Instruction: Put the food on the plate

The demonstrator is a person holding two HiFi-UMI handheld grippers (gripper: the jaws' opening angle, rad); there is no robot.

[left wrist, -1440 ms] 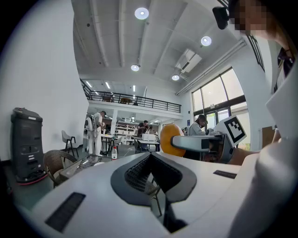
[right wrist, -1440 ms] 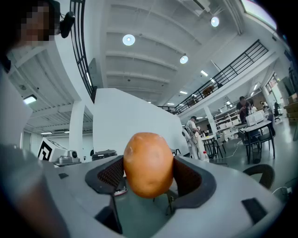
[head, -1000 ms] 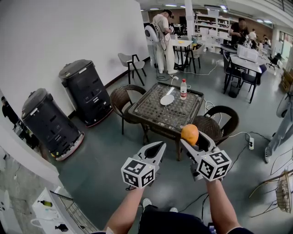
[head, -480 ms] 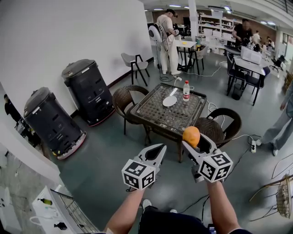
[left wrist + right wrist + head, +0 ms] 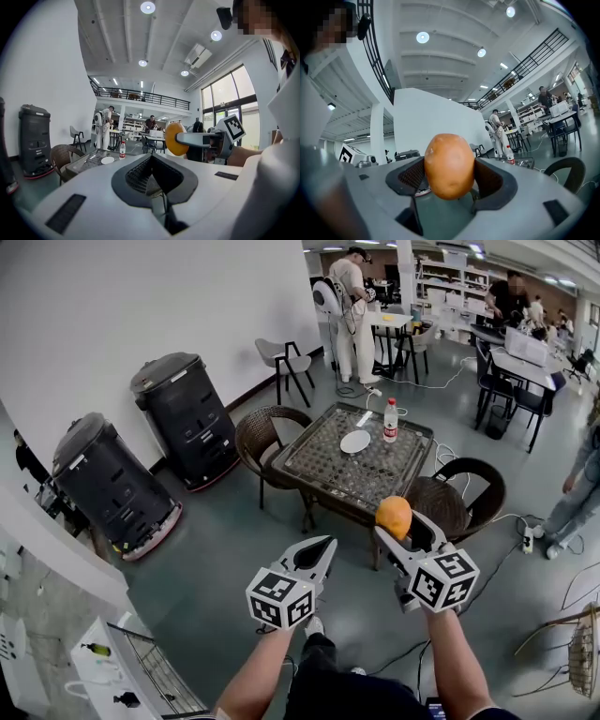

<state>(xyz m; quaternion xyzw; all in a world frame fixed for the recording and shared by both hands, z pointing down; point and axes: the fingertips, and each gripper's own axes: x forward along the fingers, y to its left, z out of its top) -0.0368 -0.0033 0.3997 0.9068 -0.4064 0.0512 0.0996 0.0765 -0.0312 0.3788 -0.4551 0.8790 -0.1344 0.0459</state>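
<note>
- Round orange-brown food (image 5: pixel 449 165): clamped across its middle in the right claw (image 5: pixel 395 521), jaws parted only as far as its width, upper half standing clear above them. Held in the air over the floor, well apart from the plate.
- Handling, as judged: light, firm, smooth-skinned and rounded, so liable to roll or squirt out of a loose or off-centre pinch. Present hold across the widest part judged sound, with no harder squeeze called for.
- Left claw (image 5: pixel 322 554): jaws closed against each other, nothing between them, held just beside the right one.
- Plate (image 5: pixel 355 442): white, apparently bare, lying on the far half of the bench (image 5: pixel 328 465), with a water bottle (image 5: pixel 391 421) upright just beside it.
- Surroundings: wicker chairs (image 5: pixel 265 432) around the bench, two dark wheeled units (image 5: pixel 183 418) against the wall, people at desks further back.
- Risk, as judged: rolling off the shallow plate on release. Low, gentle set-down near its centre advised.
</note>
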